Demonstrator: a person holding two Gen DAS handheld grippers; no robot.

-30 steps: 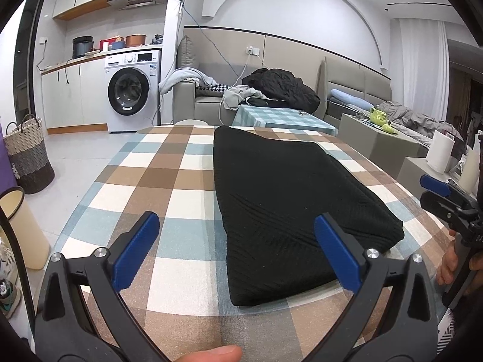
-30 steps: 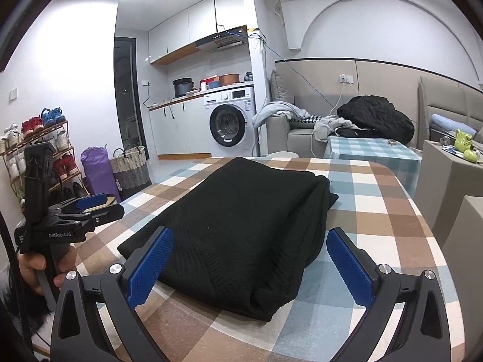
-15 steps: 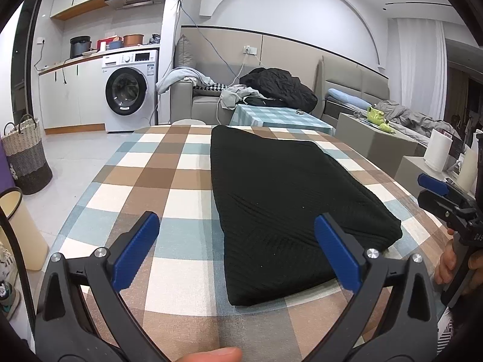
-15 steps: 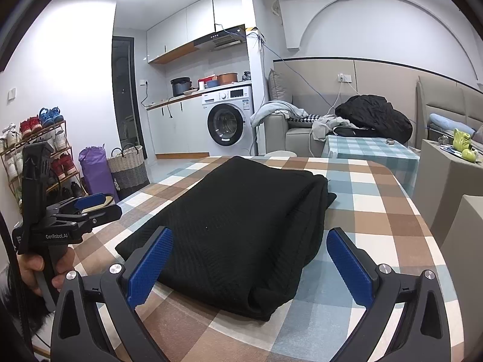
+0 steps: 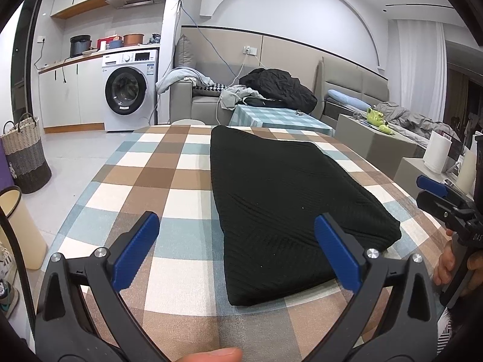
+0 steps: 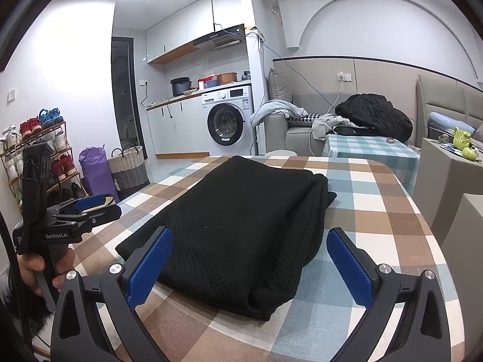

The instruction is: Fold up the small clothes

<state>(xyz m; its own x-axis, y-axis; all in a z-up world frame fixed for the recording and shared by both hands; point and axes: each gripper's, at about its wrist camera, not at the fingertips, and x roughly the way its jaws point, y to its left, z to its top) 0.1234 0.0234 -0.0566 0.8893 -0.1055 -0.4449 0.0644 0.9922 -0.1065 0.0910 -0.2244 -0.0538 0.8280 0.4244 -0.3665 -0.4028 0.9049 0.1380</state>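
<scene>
A folded black knit garment (image 5: 289, 202) lies flat on the checked brown, blue and cream counter (image 5: 157, 178), its thick folded edge nearest the cameras. The left claw (image 5: 235, 241) and right claw (image 6: 249, 253) both hover above the counter's near edge, blue-padded jaws spread wide, gripping nothing, each held by a hand.

The folded garment (image 5: 283, 202) is plain black with a fine ribbed knit. The table (image 5: 169, 178) wears a check of brown, pale blue and cream. Each tool, left (image 5: 234, 247) and right (image 6: 250, 259), is black with blue fingers (image 6: 149, 268).
</scene>
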